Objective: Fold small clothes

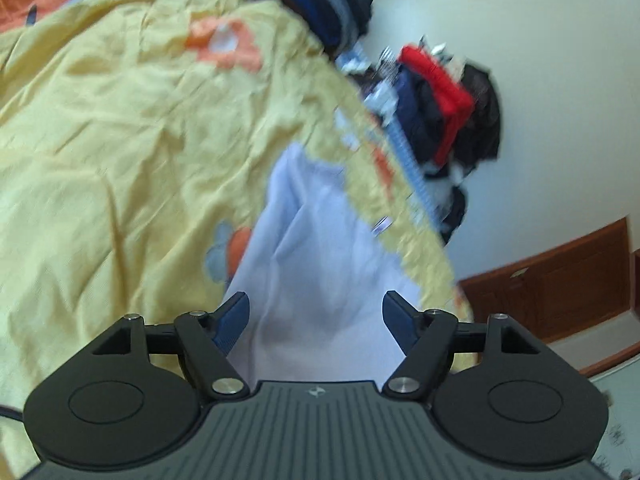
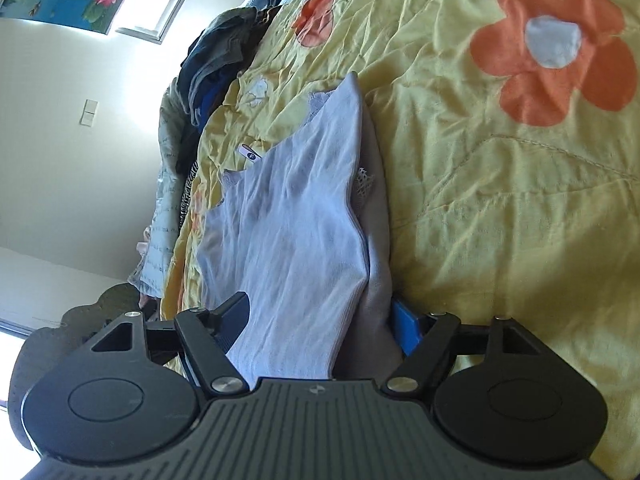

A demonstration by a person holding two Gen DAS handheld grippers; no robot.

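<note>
A small pale lilac garment [image 2: 296, 216] with lace trim lies on a yellow flowered bedspread [image 2: 500, 184]. In the right wrist view it runs from the bed down between the jaws of my right gripper [image 2: 318, 316], which stand wide apart around its near end. In the blurred left wrist view the same garment [image 1: 316, 256] lies between the wide-open jaws of my left gripper [image 1: 316, 312]. The cloth fills both gaps; whether either pad touches it cannot be told.
A pile of dark, blue and red clothes [image 1: 444, 108] sits at the bed's far edge by a white wall. More dark clothes [image 2: 216, 64] are heaped at the bed's edge. A wooden skirting [image 1: 560, 288] runs below. The bedspread [image 1: 120, 140] is wrinkled.
</note>
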